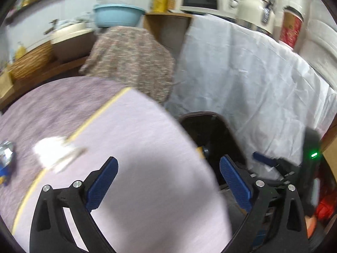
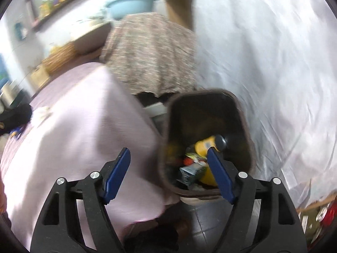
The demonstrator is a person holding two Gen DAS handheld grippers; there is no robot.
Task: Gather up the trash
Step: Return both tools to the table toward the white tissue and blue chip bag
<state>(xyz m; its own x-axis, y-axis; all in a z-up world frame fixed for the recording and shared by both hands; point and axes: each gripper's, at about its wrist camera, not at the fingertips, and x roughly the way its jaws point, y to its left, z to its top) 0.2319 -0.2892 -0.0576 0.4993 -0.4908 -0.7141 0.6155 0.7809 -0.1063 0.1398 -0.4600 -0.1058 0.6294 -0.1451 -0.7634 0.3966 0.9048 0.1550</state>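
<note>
A: The white crumpled trash [image 1: 49, 154] lies on the lilac tablecloth [image 1: 137, 147], well apart from the bin [image 2: 210, 97] beside the table.

B: Blurred view; you could overshoot and knock it.

A: Your left gripper [image 1: 167, 181] and right gripper [image 2: 168, 172] angle downward, jaws spread, nothing between them.

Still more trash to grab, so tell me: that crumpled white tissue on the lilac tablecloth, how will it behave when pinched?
The crumpled white tissue looks soft and very light, so it should probably squash flat between the pads. Lying loose on the lilac tablecloth, it may slide or drag when nudged. It seems unlikely to roll.
</note>
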